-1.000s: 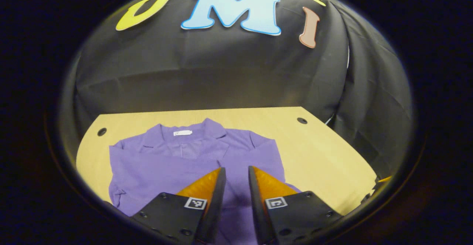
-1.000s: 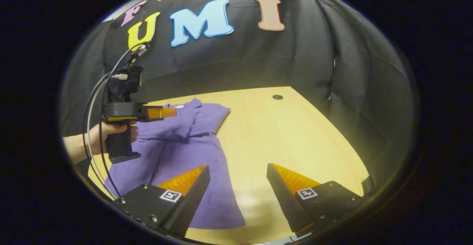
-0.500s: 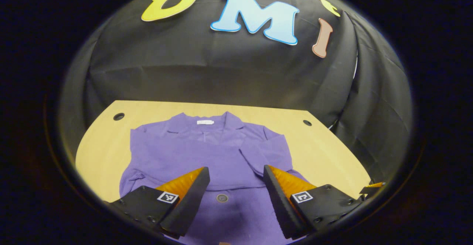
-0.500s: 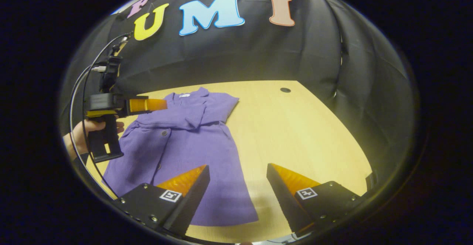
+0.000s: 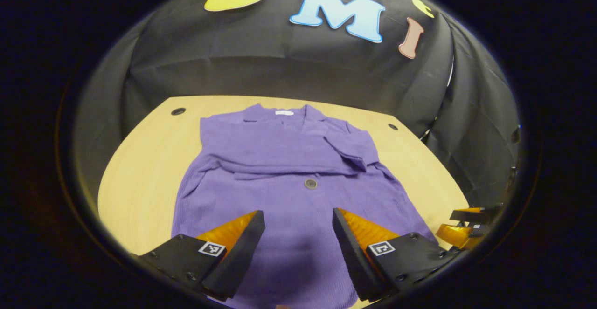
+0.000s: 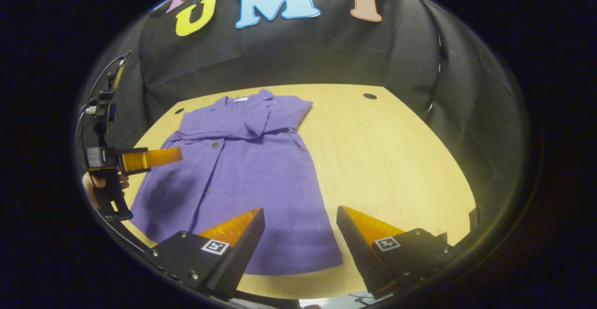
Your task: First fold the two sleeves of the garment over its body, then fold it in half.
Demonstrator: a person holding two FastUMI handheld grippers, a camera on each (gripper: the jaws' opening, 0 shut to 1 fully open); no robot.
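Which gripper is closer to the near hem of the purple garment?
Right. The right gripper hovers at the garment's near hem; the left gripper hangs farther up, over its side edge.

A light wooden table (image 6: 396, 160) against black cloth wall (image 6: 298, 52).
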